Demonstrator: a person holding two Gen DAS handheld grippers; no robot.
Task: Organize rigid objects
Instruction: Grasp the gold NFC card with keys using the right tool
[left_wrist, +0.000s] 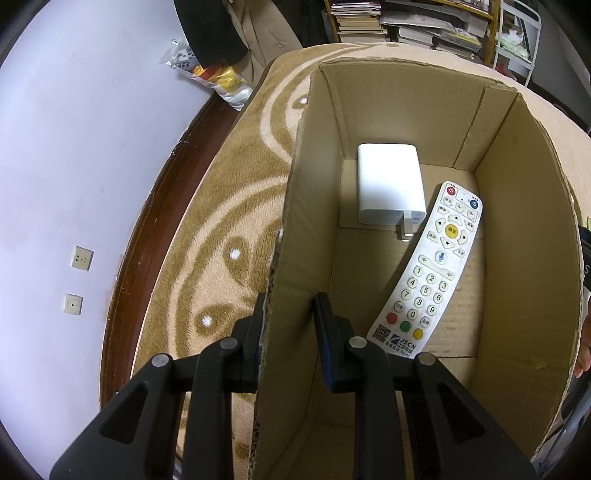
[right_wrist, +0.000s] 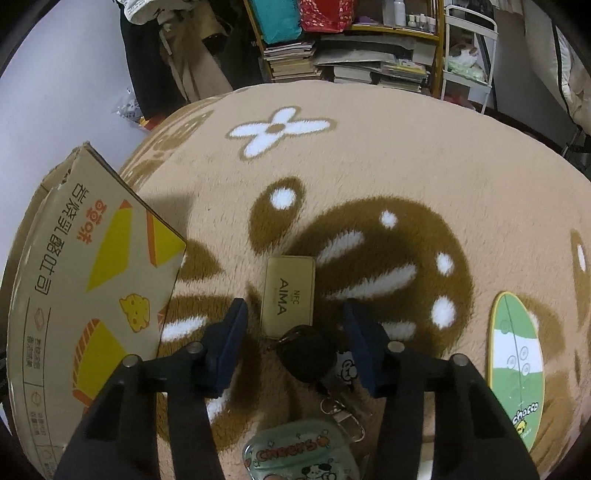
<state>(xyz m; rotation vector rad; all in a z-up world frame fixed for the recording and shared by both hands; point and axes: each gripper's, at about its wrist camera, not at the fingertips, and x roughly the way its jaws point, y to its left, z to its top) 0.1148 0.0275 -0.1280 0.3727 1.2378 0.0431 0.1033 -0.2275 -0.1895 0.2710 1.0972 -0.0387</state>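
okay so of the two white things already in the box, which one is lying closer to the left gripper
The long white remote control, keypad up; its logo end lies nearest the left gripper. The blocky white charger lies farther back in the cardboard box.

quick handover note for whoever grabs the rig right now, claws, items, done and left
Left claw: straddles the cardboard box wall, one finger outside, one inside; grip not clear.
Right claw: open, over the gold AIMA card and the black key fob on the rug.
Done: white charger and remote lie in the box.
Left: card, fob with keyring charms, green oval item.
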